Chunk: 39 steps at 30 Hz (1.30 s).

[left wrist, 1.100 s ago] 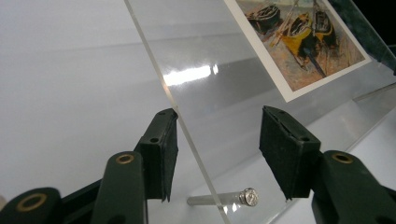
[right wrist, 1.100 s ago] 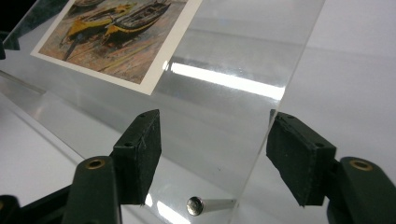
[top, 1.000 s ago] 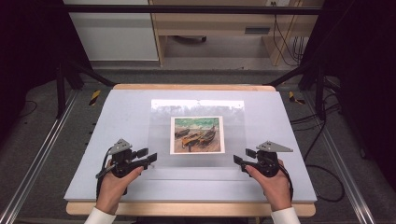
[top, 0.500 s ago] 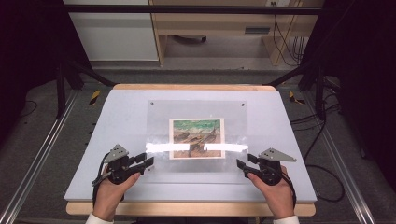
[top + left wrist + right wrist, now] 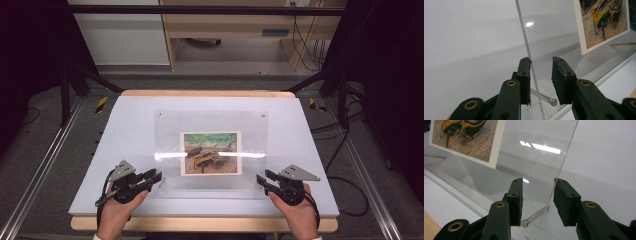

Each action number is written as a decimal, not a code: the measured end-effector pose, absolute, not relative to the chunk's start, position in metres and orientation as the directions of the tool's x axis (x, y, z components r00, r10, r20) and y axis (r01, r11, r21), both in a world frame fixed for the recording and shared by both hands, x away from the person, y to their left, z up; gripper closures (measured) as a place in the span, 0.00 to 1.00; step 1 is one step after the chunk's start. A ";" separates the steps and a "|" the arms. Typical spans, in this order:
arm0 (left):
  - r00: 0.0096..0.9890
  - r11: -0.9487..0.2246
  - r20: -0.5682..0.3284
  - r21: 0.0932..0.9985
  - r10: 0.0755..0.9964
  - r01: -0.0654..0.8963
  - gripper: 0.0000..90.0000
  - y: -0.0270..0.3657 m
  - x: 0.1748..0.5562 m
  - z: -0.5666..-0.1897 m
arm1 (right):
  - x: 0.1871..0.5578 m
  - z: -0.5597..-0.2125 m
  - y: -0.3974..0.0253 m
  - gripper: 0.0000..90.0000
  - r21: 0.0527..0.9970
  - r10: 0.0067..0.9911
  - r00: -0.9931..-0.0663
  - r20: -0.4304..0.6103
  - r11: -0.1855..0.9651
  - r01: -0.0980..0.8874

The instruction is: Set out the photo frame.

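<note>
Since the earlier frames, both grippers have shifted lower in the high view, and the bright glare band on the acrylic frame (image 5: 210,145) has slid from its top edge down across the picture.

Lower left of the high view: I hold the left gripper (image 5: 152,178) with its tips at the near-left corner of the clear panel. In the left gripper view, the left gripper (image 5: 541,82) has its jaws spread, one pad on each side of the panel's left edge (image 5: 529,57). The left pad sits just beside that edge; I cannot tell whether it touches. A metal standoff pin (image 5: 544,98) passes through the panel low between the pads.

Centre of the high view: the acrylic frame lies on the white tabletop (image 5: 130,125), between both grippers. The printed boat picture (image 5: 210,153) sits in the middle of the panel. Two small fasteners mark its far corners.

Lower right of the high view: the right gripper (image 5: 263,178) points at the near-right corner of the panel. In the right gripper view, the right gripper (image 5: 537,202) has its jaws spread, straddling the panel's right edge (image 5: 564,167), pads apart from it. A second standoff pin (image 5: 534,217) shows between them.
</note>
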<state>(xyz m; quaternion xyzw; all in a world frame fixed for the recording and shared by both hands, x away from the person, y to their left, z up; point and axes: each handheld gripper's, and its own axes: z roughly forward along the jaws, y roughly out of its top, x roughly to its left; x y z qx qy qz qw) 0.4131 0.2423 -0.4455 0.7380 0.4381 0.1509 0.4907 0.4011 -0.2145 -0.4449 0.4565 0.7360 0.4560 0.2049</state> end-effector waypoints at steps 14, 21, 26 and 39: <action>0.571 -0.142 -0.206 0.851 0.795 0.505 0.82 0.244 0.405 -0.447 | 0.391 -0.448 -0.217 0.75 0.860 0.862 -0.497 0.099 0.177 0.478; 0.573 -0.153 -0.200 0.848 0.794 0.507 0.84 0.244 0.402 -0.447 | 0.387 -0.448 -0.217 0.77 0.858 0.863 -0.498 0.091 0.186 0.478; 0.575 -0.156 -0.198 0.847 0.794 0.507 0.84 0.244 0.401 -0.447 | 0.386 -0.449 -0.217 0.78 0.858 0.864 -0.495 0.090 0.186 0.479; 0.579 -0.172 -0.182 0.847 0.795 0.504 0.84 0.244 0.398 -0.447 | 0.383 -0.449 -0.217 0.79 0.857 0.865 -0.495 0.079 0.194 0.477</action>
